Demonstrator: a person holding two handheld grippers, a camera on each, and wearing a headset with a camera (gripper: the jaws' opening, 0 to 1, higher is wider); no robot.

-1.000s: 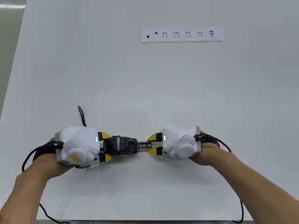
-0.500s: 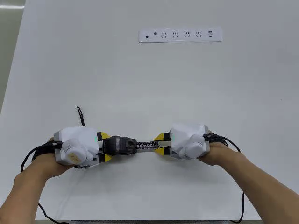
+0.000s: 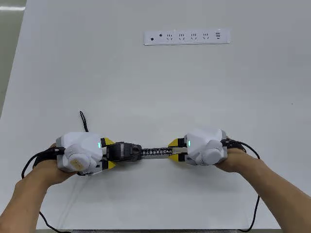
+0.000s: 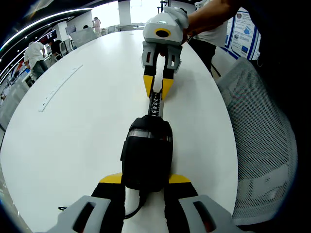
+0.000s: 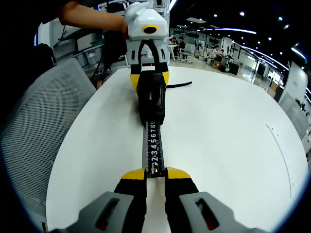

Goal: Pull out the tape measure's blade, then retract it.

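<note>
The tape measure (image 3: 125, 151) lies on its side near the front edge of the white table (image 3: 146, 87), its black case clamped between the 2 yellow-tipped jaws of the left gripper (image 3: 111, 153). A short length of blade (image 3: 155, 152) is out of the case and runs straight across to the right gripper (image 3: 173, 150), whose jaws are closed on the blade's free end. In the right gripper view the blade (image 5: 153, 145) lies flat just above the table, printed with numbers from 2 to 9 (the tip itself is hidden between the jaws), and reaches back to the case (image 5: 151, 97). In the left gripper view the case (image 4: 146, 153) sits squarely between the jaw tips, with the right gripper (image 4: 158, 90) facing it beyond. The 2 grippers are level with each other and well apart. A white power strip (image 3: 186, 36) lies far back on the table, and a black cable (image 3: 84, 120) loops behind the left gripper.
</note>
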